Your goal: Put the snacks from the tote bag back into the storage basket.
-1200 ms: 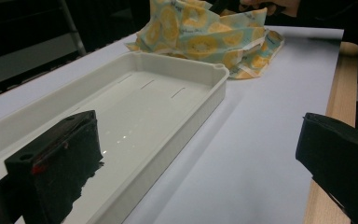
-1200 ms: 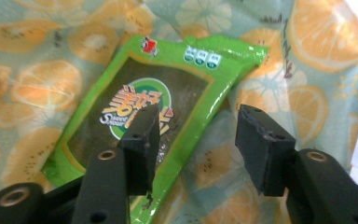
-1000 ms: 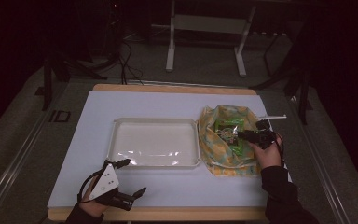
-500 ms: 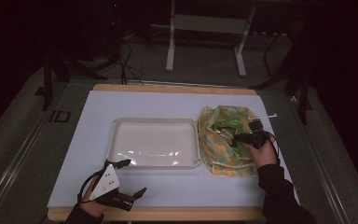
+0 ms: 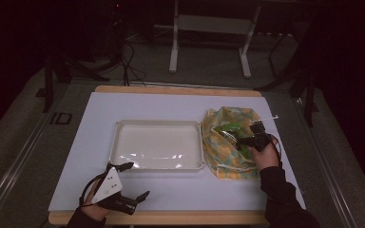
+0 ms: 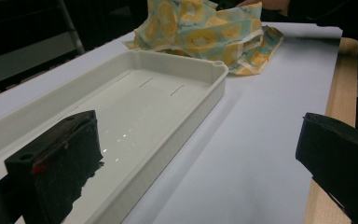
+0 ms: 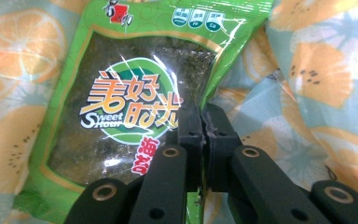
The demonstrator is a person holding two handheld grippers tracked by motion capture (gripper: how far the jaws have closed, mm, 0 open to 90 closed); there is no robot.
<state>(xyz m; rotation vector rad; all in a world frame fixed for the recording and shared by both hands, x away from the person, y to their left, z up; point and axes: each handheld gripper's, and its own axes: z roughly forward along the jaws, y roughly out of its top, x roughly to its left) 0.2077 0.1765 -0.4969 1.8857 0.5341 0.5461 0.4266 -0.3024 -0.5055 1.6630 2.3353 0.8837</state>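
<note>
The right gripper (image 7: 203, 123) has just been closing, and its jaws are now pinched together on the right edge of a green snack packet (image 7: 121, 107), which lies inside the open fabric bag (image 5: 228, 142) with the orange-slice print at the right of the table (image 5: 171, 199). In the high view the right gripper (image 5: 247, 140) reaches into the bag from its right side, just to the right of the white tray (image 5: 157, 124) that sits empty at the middle of the table. The main risk, as I judge it, is the thinness of the hold: the pads bite only a narrow strip of glossy film at the packet's edge (the bulk of the packet hangs to the left of the jaws in the right gripper view), so a quick lift could let the slick wrapper slide out and drop back into the bag. The bag's soft folds crowd close around the jaws, and whether any cloth is caught with the film I cannot tell; if so, the whole bag would drag toward the tray or tip its rim. The left gripper (image 5: 128, 187) rests at the near left edge with its jaws spread wide and nothing between them, well apart from the bag, so nothing steadies the cloth should it pull along
</note>
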